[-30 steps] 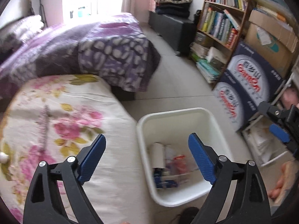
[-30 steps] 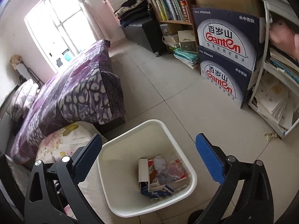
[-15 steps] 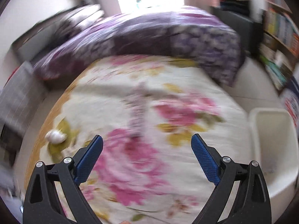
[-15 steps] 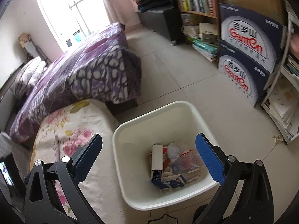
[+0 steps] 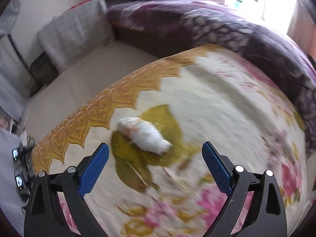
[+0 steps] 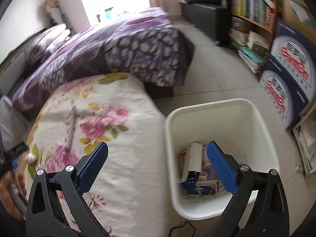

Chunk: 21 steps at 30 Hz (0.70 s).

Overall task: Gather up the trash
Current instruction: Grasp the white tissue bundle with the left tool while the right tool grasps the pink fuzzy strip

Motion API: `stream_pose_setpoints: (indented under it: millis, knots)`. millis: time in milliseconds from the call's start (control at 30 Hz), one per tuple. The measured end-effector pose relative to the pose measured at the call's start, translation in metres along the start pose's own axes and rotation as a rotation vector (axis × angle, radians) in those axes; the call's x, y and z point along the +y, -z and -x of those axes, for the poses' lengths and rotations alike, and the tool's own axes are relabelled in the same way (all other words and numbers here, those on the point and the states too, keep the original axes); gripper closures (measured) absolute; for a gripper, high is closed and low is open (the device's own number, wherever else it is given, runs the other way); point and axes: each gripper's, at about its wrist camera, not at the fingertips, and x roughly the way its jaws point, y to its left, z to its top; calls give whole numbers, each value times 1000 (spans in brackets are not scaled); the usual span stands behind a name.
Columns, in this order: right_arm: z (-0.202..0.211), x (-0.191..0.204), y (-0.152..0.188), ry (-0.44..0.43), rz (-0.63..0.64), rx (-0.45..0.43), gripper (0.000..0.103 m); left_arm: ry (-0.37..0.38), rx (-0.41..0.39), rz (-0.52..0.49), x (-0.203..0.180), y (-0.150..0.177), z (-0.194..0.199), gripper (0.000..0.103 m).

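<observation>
A crumpled white paper wad (image 5: pixel 144 133) lies on the floral bed cover (image 5: pixel 227 106), just ahead of my open, empty left gripper (image 5: pixel 156 158). The wad also shows small at the left in the right wrist view (image 6: pixel 31 158). My right gripper (image 6: pixel 157 158) is open and empty, over the bed's edge and the white trash bin (image 6: pixel 262 122). The bin stands on the floor beside the bed and holds cartons and wrappers (image 6: pixel 194 164).
A purple patterned quilt (image 6: pixel 122 47) covers the far part of the bed. A grey cushion (image 5: pixel 73 31) sits by the bed's left. A bookshelf (image 6: pixel 254 13) and stacked Ganten boxes (image 6: pixel 290 73) line the right wall. Tiled floor (image 6: pixel 217 79) lies between.
My left gripper has swung left from the bin across the bed to the paper wad, which is now close. My right gripper has turned left, bringing the bed into view.
</observation>
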Motion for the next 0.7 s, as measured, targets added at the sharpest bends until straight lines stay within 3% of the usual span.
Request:
stream_pose_setpoints:
  millis: [367,433,600,700]
  knots:
    - [-38,77,14,-161,139,31,7,48,121,133,31,-17,-65,14]
    - [-47,92,17,-173,158,31,7,91,162,157,32,-17,-74,24]
    - [-76,135,22,-220,158,61,7,68,90,48,23,-15,-68,53]
    - [-88,155,21,-238,167,68,7,102,85,36,27,-15,-67,56]
